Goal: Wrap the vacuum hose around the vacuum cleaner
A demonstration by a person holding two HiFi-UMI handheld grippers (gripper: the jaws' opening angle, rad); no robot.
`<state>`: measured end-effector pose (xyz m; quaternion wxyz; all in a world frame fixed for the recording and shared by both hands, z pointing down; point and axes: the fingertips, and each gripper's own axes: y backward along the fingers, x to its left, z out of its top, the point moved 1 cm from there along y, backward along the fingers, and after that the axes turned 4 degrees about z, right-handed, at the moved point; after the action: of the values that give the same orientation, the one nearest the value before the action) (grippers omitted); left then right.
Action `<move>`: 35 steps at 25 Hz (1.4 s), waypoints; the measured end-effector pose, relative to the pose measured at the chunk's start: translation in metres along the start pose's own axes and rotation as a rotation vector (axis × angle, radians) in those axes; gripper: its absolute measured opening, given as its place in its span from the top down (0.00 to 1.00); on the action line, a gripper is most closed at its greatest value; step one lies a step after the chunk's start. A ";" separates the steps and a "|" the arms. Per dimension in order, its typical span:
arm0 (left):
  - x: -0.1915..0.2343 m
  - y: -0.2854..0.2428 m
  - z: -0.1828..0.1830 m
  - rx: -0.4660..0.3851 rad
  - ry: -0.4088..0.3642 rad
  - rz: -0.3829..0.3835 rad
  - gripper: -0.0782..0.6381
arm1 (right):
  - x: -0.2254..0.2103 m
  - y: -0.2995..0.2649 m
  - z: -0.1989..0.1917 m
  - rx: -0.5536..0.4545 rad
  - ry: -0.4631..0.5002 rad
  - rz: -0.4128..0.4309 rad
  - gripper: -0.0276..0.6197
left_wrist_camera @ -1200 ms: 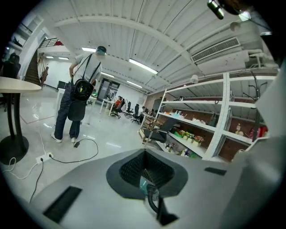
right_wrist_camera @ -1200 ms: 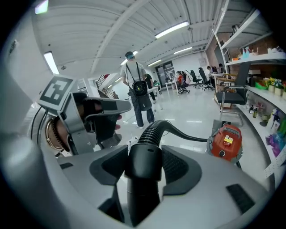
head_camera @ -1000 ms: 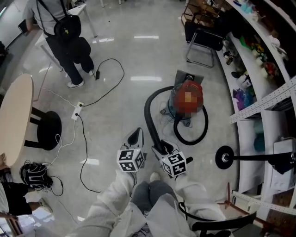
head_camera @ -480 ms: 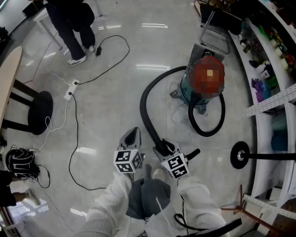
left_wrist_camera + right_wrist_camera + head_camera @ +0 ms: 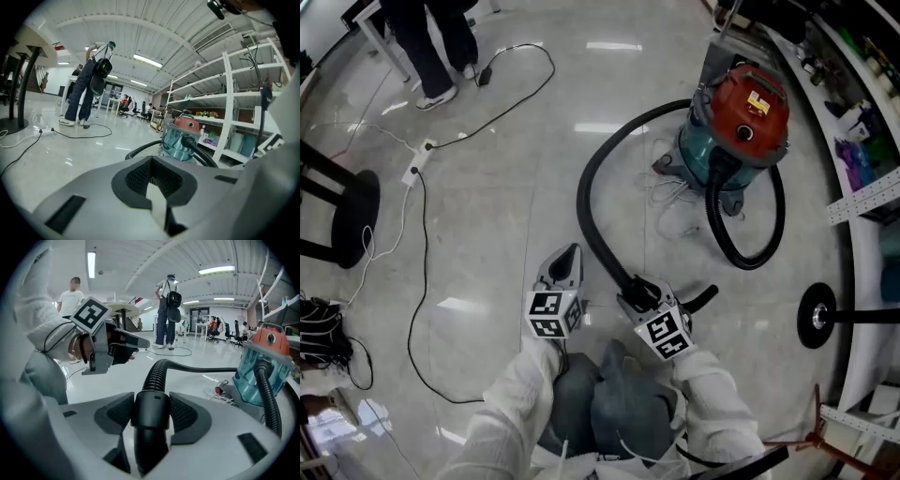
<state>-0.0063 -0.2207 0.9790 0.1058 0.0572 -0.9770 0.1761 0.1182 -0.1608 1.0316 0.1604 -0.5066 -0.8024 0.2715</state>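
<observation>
The vacuum cleaner (image 5: 741, 117), with a red lid and a teal body, stands on the glossy floor at upper right and shows again in the left gripper view (image 5: 180, 136). Its black hose (image 5: 586, 192) arcs left from the body and down to my right gripper (image 5: 636, 292), which is shut on the hose's smooth end cuff (image 5: 150, 413). The cuff's tip pokes out to the right of that gripper. A second loop of the hose lies on the floor in front of the vacuum. My left gripper (image 5: 572, 253) hangs beside the hose, shut and holding nothing (image 5: 152, 180).
A white power strip (image 5: 417, 159) and black cables trail over the floor at left. A person's legs (image 5: 431, 42) stand at top left, and a stool base (image 5: 337, 216) sits at the left edge. Shelving (image 5: 872, 197) and a round stand base (image 5: 818, 316) line the right. A white cord (image 5: 675, 206) lies by the vacuum.
The view has closed in on the vacuum, which now looks larger and nearer. Both grippers keep their places, the right one still holding the hose end.
</observation>
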 end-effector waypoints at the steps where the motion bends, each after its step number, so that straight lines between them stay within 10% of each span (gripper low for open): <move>1: 0.003 -0.008 -0.010 -0.004 -0.002 -0.003 0.89 | -0.005 -0.010 -0.012 0.008 0.008 -0.003 0.60; 26: 0.059 -0.054 -0.099 0.048 -0.054 -0.068 0.89 | -0.050 -0.153 -0.182 0.312 0.139 -0.010 0.60; 35: 0.064 -0.047 -0.088 0.041 -0.088 -0.084 0.89 | -0.053 -0.144 -0.160 0.187 0.041 0.004 0.59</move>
<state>-0.0452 -0.2380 1.0895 0.0689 0.1083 -0.9736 0.1887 0.1217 -0.2140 1.2467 0.2227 -0.4964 -0.7691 0.3353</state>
